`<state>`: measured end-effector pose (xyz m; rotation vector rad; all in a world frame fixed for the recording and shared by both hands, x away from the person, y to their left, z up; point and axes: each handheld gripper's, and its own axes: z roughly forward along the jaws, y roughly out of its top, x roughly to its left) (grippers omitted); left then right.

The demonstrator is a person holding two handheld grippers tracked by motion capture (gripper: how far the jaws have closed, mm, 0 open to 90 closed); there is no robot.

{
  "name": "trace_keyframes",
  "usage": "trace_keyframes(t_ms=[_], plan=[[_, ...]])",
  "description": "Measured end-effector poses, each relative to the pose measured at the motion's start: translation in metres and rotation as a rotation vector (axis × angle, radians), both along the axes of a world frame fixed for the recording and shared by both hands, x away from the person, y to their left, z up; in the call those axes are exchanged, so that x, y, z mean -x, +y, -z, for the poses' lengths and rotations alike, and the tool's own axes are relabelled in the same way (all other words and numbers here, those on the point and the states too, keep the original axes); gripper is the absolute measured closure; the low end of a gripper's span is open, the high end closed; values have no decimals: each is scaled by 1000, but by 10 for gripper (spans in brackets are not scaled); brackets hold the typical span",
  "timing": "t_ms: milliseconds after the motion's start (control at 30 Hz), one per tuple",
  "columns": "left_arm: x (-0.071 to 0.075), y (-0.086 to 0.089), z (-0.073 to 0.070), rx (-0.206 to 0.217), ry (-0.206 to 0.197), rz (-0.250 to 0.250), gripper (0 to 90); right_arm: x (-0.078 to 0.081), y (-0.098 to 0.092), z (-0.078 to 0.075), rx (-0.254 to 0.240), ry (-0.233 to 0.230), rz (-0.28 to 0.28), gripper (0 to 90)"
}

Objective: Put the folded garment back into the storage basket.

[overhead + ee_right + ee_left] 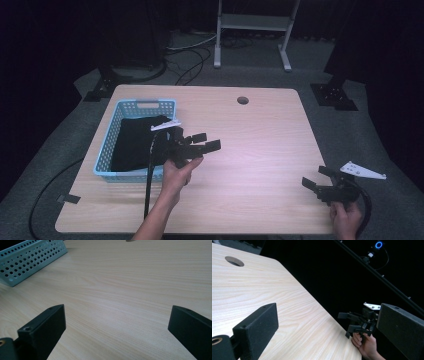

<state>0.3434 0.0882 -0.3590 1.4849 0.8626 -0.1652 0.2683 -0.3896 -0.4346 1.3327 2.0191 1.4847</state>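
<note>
A light blue plastic basket (131,106) with perforated walls sits on the left part of a pale wooden table (260,145). Its long axis runs from the near edge of the table toward the far edge, and a handle slot is cut into its far short wall. Dark black fabric (135,142) lies inside it, covering the bottom. No brand, label or writing can be read on the basket or anywhere else.

Just beside the basket's right wall, the left gripper (204,142) is held above the table by the person's left hand (179,173). Its two black jaws are spread apart with nothing between them, and they point to the right, across the table. A black cable (149,175) trails from it toward the near edge, and a grey three-cornered plate (166,125) sits on its top.

Well apart, at the table's near right corner, the right gripper (315,177) is held by the right hand (345,219). Its jaws are also spread and empty, pointing left toward the basket. In the right gripper view a corner of the basket (30,261) shows at the upper left, beyond bare wood.

A round hole (243,100) is cut in the table near its far edge. Beyond the table are a grey floor, loose cables and the feet of a white metal stand (255,22), with dark curtains around.
</note>
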Motion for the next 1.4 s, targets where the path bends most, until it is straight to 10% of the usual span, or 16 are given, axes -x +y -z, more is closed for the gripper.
trace_keyframes(t_ms=[1400], plan=[[27,-32,19,-105,-77,-62,33,0,0,0,-2,0,-2,14]])
